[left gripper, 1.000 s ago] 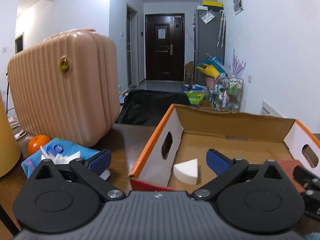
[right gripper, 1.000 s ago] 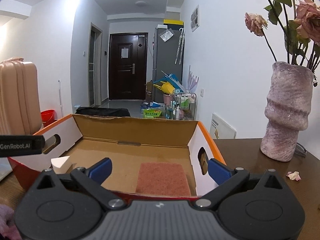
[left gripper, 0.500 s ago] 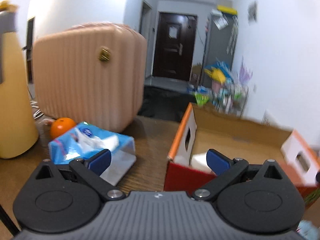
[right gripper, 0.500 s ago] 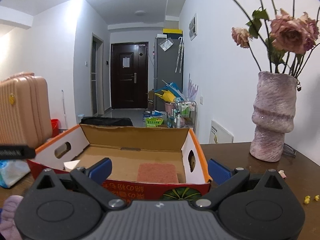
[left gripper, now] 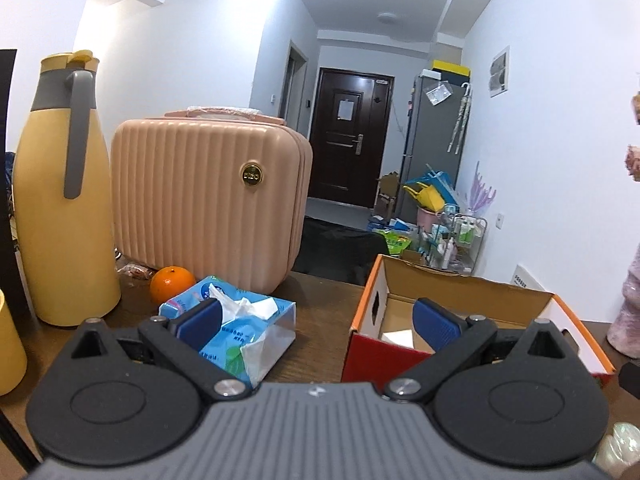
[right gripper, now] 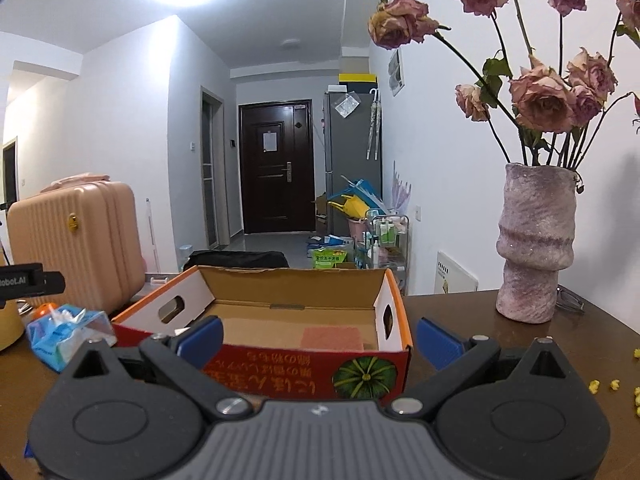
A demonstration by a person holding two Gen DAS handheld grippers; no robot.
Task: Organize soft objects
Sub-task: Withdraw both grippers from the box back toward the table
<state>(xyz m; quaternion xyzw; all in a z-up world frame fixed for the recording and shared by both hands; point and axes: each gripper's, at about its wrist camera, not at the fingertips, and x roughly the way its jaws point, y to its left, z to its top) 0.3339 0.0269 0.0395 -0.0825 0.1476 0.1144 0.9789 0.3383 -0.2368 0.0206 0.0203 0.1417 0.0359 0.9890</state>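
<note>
An open cardboard box [right gripper: 280,280] with a red front stands on the brown table; it also shows in the left wrist view [left gripper: 472,300]. Inside lie a white wedge sponge [left gripper: 398,337] and a reddish scouring pad [right gripper: 332,338]. A blue tissue pack [left gripper: 236,332] lies left of the box, also in the right wrist view [right gripper: 64,332]. My left gripper [left gripper: 316,320] is open and empty, back from the pack and box. My right gripper [right gripper: 318,340] is open and empty in front of the box.
A pink ribbed case [left gripper: 208,200], a yellow jug [left gripper: 60,200] and an orange [left gripper: 172,282] stand at the left. A vase of dried roses [right gripper: 534,244] stands right of the box. Yellow crumbs [right gripper: 600,386] lie on the table at the right.
Both grippers have pulled back and away from the box, which now looks smaller. The left view has swung left, bringing the jug and tissue pack into sight. Both stayed open.
</note>
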